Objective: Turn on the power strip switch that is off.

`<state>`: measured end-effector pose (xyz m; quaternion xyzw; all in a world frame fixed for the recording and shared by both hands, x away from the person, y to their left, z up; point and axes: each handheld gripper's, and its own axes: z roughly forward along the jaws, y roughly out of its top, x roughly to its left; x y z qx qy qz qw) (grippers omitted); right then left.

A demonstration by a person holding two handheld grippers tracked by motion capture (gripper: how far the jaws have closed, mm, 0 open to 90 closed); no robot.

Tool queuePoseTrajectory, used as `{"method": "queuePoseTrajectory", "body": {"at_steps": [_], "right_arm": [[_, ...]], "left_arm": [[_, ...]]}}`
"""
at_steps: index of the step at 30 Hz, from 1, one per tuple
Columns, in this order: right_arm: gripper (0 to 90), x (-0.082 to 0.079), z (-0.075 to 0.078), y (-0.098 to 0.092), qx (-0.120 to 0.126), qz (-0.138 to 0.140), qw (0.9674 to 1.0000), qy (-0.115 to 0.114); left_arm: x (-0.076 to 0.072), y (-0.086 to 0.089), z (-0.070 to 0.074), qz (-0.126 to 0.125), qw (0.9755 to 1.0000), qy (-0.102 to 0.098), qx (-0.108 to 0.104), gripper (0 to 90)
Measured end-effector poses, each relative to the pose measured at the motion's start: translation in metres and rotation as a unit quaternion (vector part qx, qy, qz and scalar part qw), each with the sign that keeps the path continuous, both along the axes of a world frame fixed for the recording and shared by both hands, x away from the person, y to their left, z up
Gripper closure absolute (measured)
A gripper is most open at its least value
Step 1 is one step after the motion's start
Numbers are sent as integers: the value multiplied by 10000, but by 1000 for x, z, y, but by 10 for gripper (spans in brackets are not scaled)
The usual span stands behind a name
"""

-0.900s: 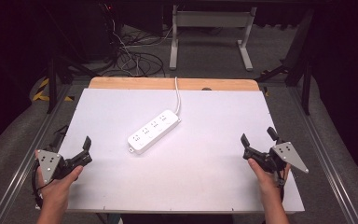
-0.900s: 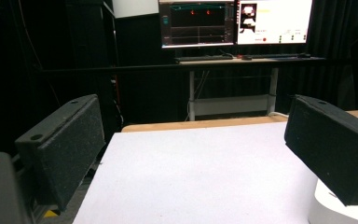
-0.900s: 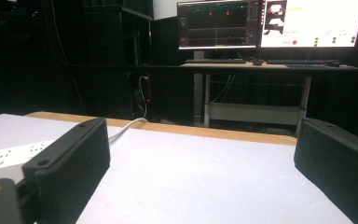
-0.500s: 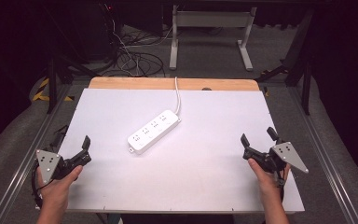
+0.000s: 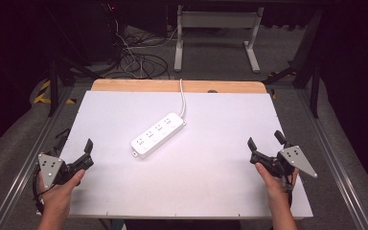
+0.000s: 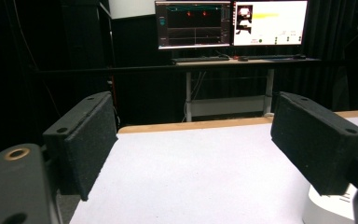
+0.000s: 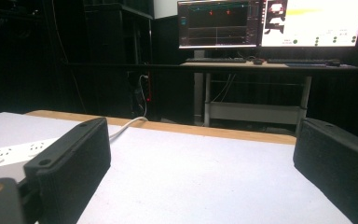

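A white power strip (image 5: 157,135) lies slantwise on the white table top (image 5: 196,191), a little left of the middle, and its white cable (image 5: 182,96) runs off over the far edge. My left gripper (image 5: 76,148) rests at the table's near left corner, held by a hand, open with nothing between the jaws. My right gripper (image 5: 265,141) sits near the front right, also open and empty. In the left gripper view the gripper (image 6: 193,154) faces bare table, with the strip's end (image 6: 328,212) at the lower right. In the right gripper view the gripper (image 7: 200,163) has the strip (image 7: 9,156) to its left.
A wooden strip (image 5: 172,86) borders the table's far edge. Beyond it stand a desk frame (image 5: 215,19) and loose cables on the floor (image 5: 139,60). Two lit monitors (image 6: 230,23) and a keyboard sit on that desk. Metal rails (image 5: 335,158) run along both table sides.
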<state>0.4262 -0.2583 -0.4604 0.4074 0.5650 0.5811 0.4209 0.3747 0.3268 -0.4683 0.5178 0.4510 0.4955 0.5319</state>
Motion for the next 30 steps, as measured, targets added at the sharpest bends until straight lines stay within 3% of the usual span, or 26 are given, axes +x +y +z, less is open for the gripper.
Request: {"method": "queuePoseTrajectory", "body": {"at_steps": [24,30], "right_arm": [[51,-1,0,0,12,24,10000,40],[51,0,0,-1,-6,15,10000,42]], "left_arm": [[-1,-1,3,-72,9998,168,-20,316],[-2,-1,4,-38,9997,242,-75,464]]}}
